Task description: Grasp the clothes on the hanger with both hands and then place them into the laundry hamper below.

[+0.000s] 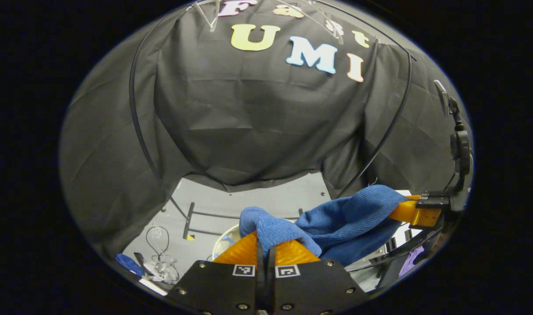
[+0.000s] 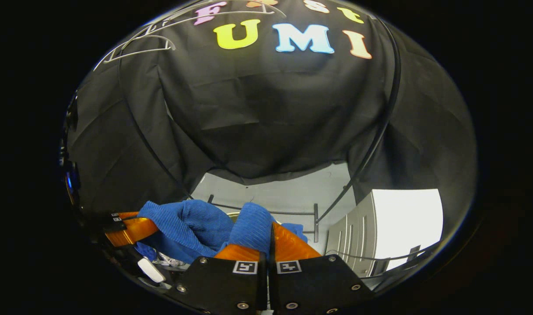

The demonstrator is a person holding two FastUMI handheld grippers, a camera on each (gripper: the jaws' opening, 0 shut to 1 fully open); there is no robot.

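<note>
A blue ribbed garment (image 1: 349, 218) hangs stretched between the two grippers. In the left gripper view my left gripper (image 1: 266, 246) is shut on one bunched end of it, the cloth folding over the orange fingers (image 1: 242, 253). The other end runs right to the right gripper (image 1: 417, 213). In the right gripper view my right gripper (image 2: 270, 234) is shut on the garment (image 2: 192, 227), which stretches left to the left gripper (image 2: 126, 231). Below the cloth, a white rim of the laundry hamper (image 1: 224, 241) peeks out. Bare wire hangers (image 2: 139, 43) hang at the top.
Black bars of the rack base (image 1: 214, 216) lie on the grey floor beyond the hamper. Loose cables (image 1: 158, 256) sit on the floor at the left. A white cabinet (image 2: 351, 232) stands to the right. Black cloth walls close in the booth on all sides.
</note>
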